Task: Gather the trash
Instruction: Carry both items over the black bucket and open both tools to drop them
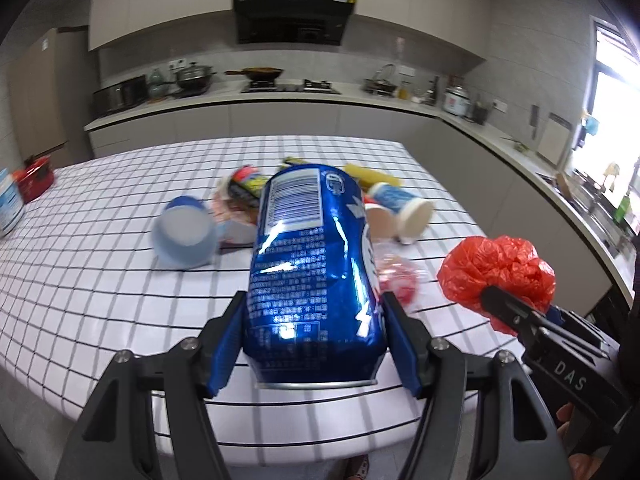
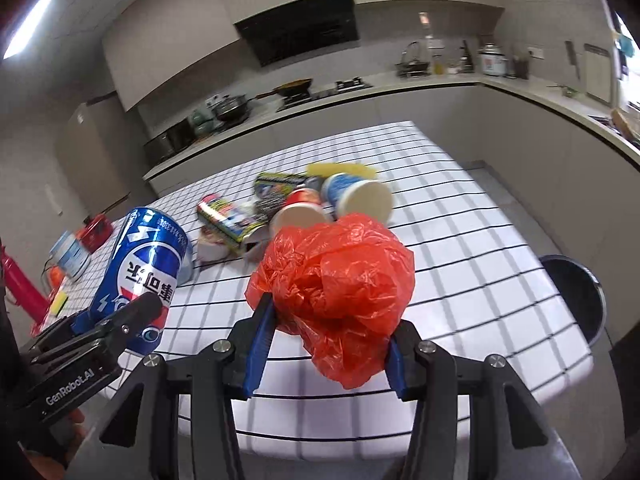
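Table with a white cloth in a black grid fills the lower half of both views; kitchen counter and range hood behind it.

Dark round bin stands on the floor just off the table's right edge, seen in the right wrist view only.

Blue drink can: dented, held lying along the line of the left gripper, base toward the camera. The blue pads press on both sides of the can, jaws partly open to its width. Can is lifted clear of the cloth. In the right wrist view the same can shows at the left, tilted, its top away from the gripper.

Red plastic bag: crumpled into a ball, clamped between the pads of the right gripper, jaws partly open around the wad. Bag hangs above the cloth near the table's front edge (a loose fold droops below the pads).

Remaining trash sits in a cluster at mid-table: light blue cup on its side, mouth toward the camera; two paper cups tipped over, side by side; flattened printed wrappers; a yellow wrapper behind them.

Small clear-and-red wrapper lies on the cloth just right of the can (blurred, kind unclear).
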